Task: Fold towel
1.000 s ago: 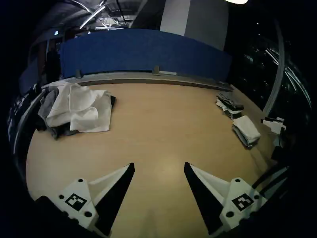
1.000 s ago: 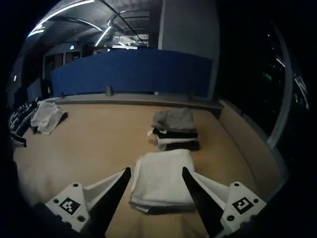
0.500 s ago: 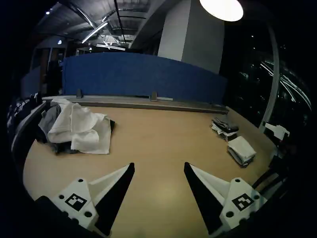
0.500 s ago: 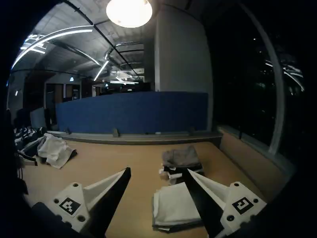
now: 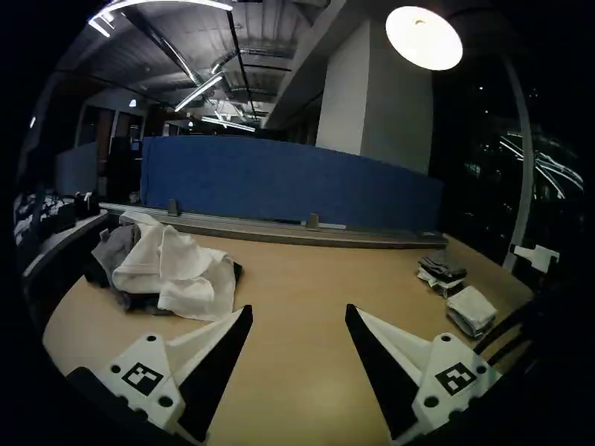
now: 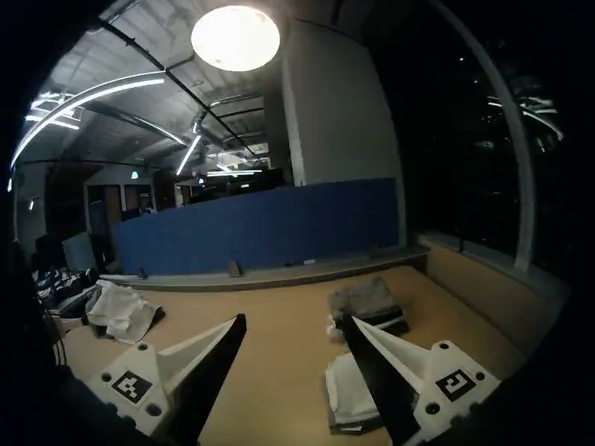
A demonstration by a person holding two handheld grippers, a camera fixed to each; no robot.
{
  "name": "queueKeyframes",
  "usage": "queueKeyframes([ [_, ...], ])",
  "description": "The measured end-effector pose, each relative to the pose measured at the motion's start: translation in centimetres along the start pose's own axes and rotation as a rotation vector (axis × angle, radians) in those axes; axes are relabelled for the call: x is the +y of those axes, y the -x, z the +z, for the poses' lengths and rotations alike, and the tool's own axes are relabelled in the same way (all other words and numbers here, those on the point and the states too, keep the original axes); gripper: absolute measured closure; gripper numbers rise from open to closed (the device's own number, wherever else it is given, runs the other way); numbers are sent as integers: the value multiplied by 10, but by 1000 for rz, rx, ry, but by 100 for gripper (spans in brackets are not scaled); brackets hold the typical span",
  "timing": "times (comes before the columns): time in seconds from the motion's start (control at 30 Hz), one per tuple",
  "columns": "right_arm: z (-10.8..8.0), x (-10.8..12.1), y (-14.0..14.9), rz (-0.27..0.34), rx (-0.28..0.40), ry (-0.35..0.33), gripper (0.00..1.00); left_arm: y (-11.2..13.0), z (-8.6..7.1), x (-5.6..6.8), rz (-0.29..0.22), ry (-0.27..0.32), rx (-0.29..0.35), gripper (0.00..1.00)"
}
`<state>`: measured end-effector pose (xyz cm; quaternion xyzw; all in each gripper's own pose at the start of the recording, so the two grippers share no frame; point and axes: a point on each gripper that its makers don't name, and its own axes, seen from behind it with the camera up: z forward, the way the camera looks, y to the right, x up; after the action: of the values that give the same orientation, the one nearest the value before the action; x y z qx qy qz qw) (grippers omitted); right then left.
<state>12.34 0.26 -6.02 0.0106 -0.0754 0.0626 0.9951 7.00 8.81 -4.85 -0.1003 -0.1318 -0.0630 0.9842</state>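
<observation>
Left gripper view first: my left gripper (image 5: pixel 298 311) hangs over the light wooden tabletop (image 5: pixel 320 267) with its two white fingers spread wide. Nothing sits between them, just bare wood. The crumpled heap of white and grey towels (image 5: pixel 175 271) is on the table off to the left of the fingers, toward the far edge and clear of the gripper. Over on the right side there's a folded white towel (image 5: pixel 472 308), and just behind it a small stack of folded dark and grey cloths (image 5: pixel 441 269). A long blue fabric divider (image 5: pixel 290 186) runs along the back of the table, and a round ceiling lamp (image 5: pixel 424 37) glows up top.

Right gripper view: my right gripper (image 6: pixel 293 318) is gaping too, fingers well apart and holding nothing. The folded white towel (image 6: pixel 343 390) lies low on the tabletop (image 6: pixel 260 297), partly hidden behind the right-hand finger. Honestly can't tell if that finger touches it. The small stack of folded dark and grey cloths (image 6: pixel 368 301) sits just beyond it. The crumpled heap of white and grey towels (image 6: pixel 123 312) is far off to the left, well apart from this gripper. Same long blue fabric divider (image 6: pixel 260 230) at the back, round ceiling lamp (image 6: pixel 236 37) overhead.
</observation>
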Motion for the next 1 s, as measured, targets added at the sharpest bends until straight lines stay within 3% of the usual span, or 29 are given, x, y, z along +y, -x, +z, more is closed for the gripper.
queueKeyframes([
  [0.2, 3, -22, 3, -50, -17, -34, 0, -8, -1, -9, 31, -26, 70, 7],
  [0.47, 7, -45, 13, -121, -50, -71, 0, -14, 6, -19, 108, -74, 145, 7],
  [0.67, 14, -49, 13, -139, -55, -72, 0, -15, 12, -26, 169, -114, 190, 8],
  [1.0, 24, -41, 26, -177, -89, -32, 0, -11, 23, -53, 184, -152, 245, 7],
])
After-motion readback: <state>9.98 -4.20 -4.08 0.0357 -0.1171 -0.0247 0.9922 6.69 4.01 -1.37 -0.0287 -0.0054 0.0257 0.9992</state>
